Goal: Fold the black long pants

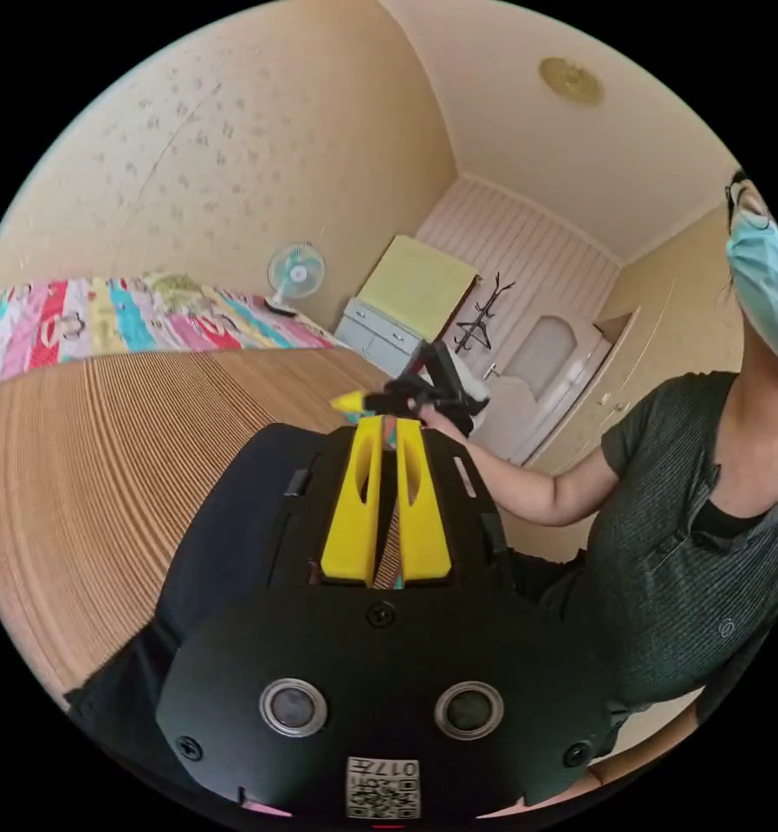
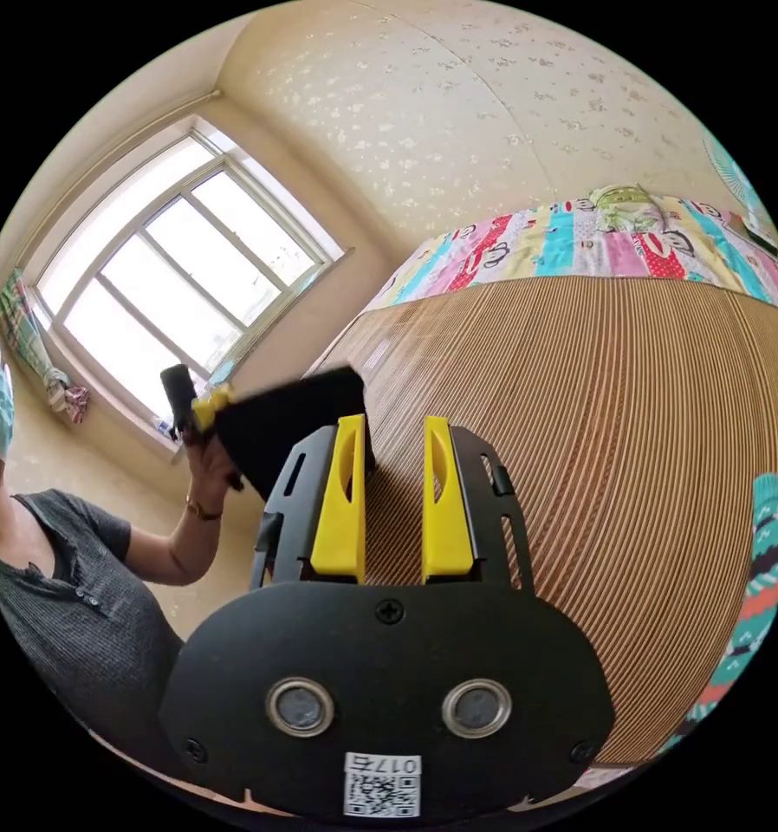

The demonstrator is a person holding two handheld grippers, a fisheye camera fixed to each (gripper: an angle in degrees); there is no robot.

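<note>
The black pants (image 1: 220, 520) hang from my left gripper (image 1: 389, 423), whose yellow jaws meet at the tips on the cloth. In the right gripper view the same gripper (image 2: 205, 406) is held up by a hand, and a corner of the black pants (image 2: 289, 420) spreads from it toward the camera. My right gripper (image 2: 393, 426) stands open, with the ribbed mat showing through the gap between its jaws. The pants' corner lies just beside its left jaw. In the left gripper view the right gripper (image 1: 359, 401) hovers just past my left jaws.
A ribbed brown straw mat (image 2: 632, 451) covers the bed, with a colourful patchwork quilt (image 1: 129, 321) along its far edge. A fan (image 1: 295, 273), a cabinet (image 1: 376, 334), a coat rack (image 1: 484, 316) and a door stand beyond. A person in a grey shirt (image 1: 675, 555) stands close by, near a window (image 2: 172, 295).
</note>
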